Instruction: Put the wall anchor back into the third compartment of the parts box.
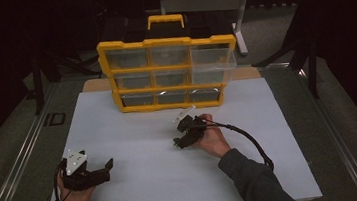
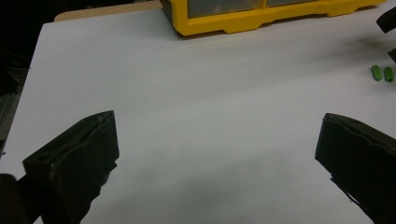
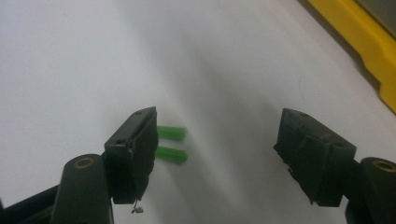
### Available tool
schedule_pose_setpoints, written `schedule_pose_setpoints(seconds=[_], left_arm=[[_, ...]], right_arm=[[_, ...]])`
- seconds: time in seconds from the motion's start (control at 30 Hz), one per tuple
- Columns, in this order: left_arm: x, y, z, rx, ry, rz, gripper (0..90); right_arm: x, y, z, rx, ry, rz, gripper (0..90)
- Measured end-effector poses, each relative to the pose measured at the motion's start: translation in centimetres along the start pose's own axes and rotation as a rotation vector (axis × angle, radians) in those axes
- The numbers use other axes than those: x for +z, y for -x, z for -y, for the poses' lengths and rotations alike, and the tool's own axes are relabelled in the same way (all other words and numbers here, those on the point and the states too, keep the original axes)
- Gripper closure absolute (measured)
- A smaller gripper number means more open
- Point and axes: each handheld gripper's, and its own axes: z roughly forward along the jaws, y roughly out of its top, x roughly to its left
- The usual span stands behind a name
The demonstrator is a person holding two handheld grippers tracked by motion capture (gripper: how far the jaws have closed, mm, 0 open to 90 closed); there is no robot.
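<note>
Two small green pegs (image 3: 172, 133) (image 3: 173, 155) lie side by side on the white board (image 3: 70, 60). They sit just inside my right gripper's (image 3: 217, 123) left jaw, partly hidden behind it. That gripper is open and low over the board, with nothing pressed between its pads. In the high view a hand holds the right gripper (image 1: 177, 135) in front of the yellow drawer organizer (image 1: 165, 44). My left gripper (image 2: 219, 126) is wide open over bare board and holds nothing. The same green pegs (image 2: 382, 73) lie at the far right in the left gripper view. The left gripper (image 1: 107, 171) rests at the board's near left.
The organizer has several clear drawers, and its top right drawer (image 1: 213, 65) is pulled out toward me. Its yellow base (image 3: 369, 42) lies close on the right gripper's right side. A black cable (image 1: 251, 140) trails from the right gripper. A metal rail (image 1: 17, 162) borders the table's left.
</note>
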Motion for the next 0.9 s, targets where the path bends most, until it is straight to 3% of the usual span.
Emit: schedule_pose_setpoints(seconds=[0.9], left_arm=[[0.0,0.0,0.0,0.000,0.000,0.000,0.1]], right_arm=[[1.4,-0.4,0.0,0.011,-0.041,-0.016,28.0]])
